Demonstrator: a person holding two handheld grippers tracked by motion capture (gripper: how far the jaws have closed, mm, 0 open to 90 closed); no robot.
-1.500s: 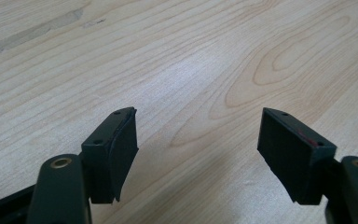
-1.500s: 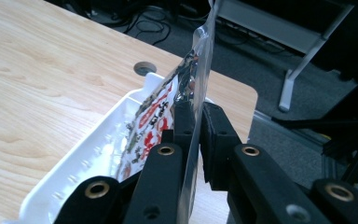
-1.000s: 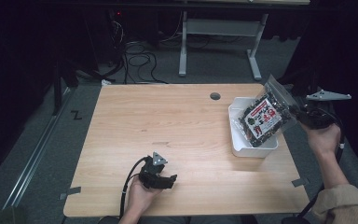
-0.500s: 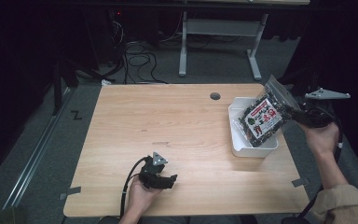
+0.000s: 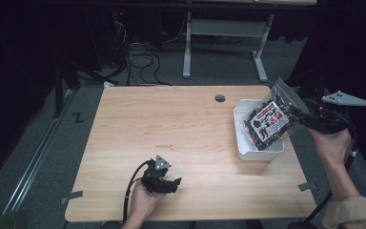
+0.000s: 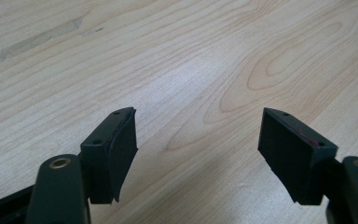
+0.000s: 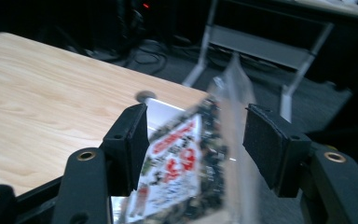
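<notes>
At frame right, the right gripper (image 5: 301, 117), jaws just opened, releases a snack bag (image 5: 267, 122) over the bin (image 5: 262, 153); leaning on the rim, it may tip out. The left gripper (image 5: 174, 183), lower centre, sits part-open and empty.

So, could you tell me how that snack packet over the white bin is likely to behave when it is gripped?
The snack packet looks like thin clear film, so probably floppy and crinkly. It leans on the white bin rim, so likely light. The right tongs have just been opening around it; glossy film may slip.

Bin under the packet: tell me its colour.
White bin; high view shows it best.
</notes>
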